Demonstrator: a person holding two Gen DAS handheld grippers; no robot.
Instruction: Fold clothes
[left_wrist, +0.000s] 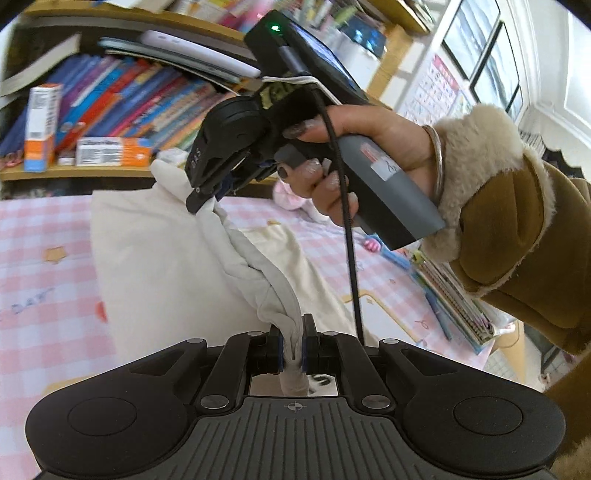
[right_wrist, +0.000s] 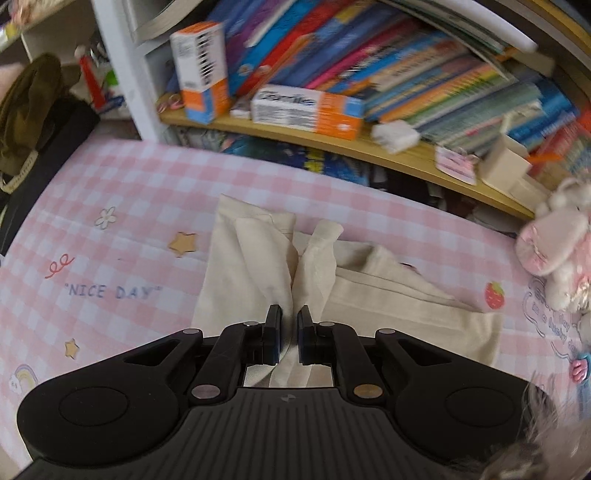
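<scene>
The cream garment (right_wrist: 388, 295) lies on the pink checked cloth (right_wrist: 122, 206) in front of the bookshelf (right_wrist: 332, 140). The left gripper (left_wrist: 292, 339) clamps a bunched edge, and the right gripper (right_wrist: 289, 328) pinches another lifted fold.

A cream garment (right_wrist: 388, 295) lies on a pink-and-white checked cloth (right_wrist: 129, 192).

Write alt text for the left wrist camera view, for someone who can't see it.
The left gripper pinches a bunched edge of a cream garment, while the right gripper, held in the person's hand, grips the same fabric higher up. It hangs over a pink checked cloth before a bookshelf.
</scene>
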